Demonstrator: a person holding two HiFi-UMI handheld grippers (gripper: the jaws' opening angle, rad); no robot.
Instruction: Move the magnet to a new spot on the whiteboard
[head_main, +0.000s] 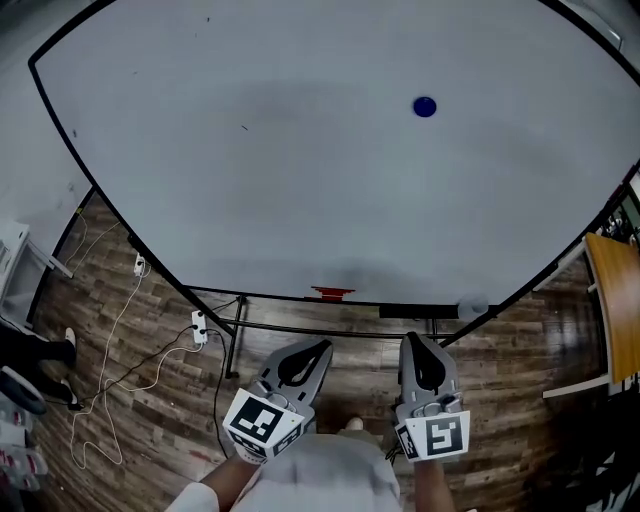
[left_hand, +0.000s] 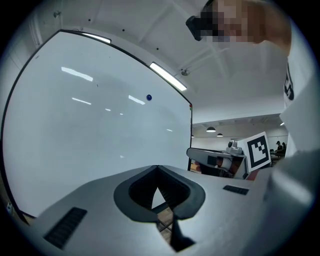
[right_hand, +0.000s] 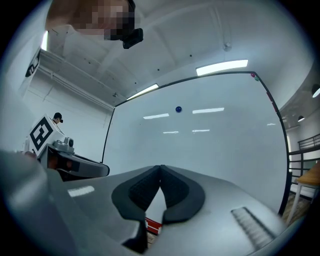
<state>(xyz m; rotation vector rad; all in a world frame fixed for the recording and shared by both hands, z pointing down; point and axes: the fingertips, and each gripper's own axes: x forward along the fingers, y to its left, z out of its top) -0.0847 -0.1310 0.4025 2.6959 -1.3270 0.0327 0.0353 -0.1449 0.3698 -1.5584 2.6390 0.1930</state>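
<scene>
The small round blue magnet (head_main: 425, 106) sits high on the right of the large white whiteboard (head_main: 300, 150), untouched. The left gripper (head_main: 318, 348) and right gripper (head_main: 416, 342) hang well below it, jaws closed and empty. Judging by this, the reach, grip and move are all yet to do.

Dark plank floor (head_main: 150, 420) below me; wooden table (head_main: 611, 300) at my right; strip lights (right_hand: 221, 66) glow on the white ceiling (right_hand: 190, 35).

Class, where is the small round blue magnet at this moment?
In the head view, the small round blue magnet sits on the large white whiteboard, upper right of centre, alone.
</scene>
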